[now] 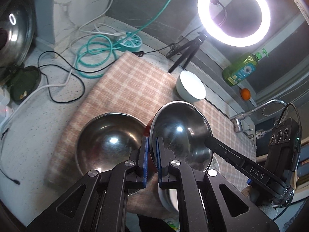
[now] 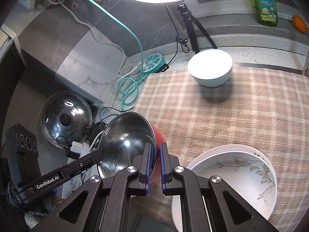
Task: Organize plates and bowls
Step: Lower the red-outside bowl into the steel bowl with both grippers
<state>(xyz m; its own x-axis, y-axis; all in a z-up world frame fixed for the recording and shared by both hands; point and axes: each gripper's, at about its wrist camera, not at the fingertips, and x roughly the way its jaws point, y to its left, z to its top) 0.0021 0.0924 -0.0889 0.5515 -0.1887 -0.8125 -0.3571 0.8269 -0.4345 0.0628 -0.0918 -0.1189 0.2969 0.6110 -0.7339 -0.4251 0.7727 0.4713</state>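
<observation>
1. Steel bowl (image 1: 179, 133), red on the outside, is held tilted on edge between the two grippers, above the checked cloth (image 1: 123, 89).
2. Its rim is pinched by the left gripper (image 1: 152, 160) on one side and by the right gripper (image 2: 156, 166) on the opposite side; both sets of jaws are pressed nearly together on the thin rim.
3. A second steel bowl (image 1: 108, 141) rests on the cloth just left of the left gripper, close below the held bowl; it looks like the likely nest, though this is only a judgement.
4. White plates (image 2: 231, 174) are stacked just right of the right gripper.
5. A white bowl (image 2: 210, 67) stands well ahead of both grippers, near the far edge of the cloth.
6. The left gripper is the nearer to the resting steel bowl.
</observation>
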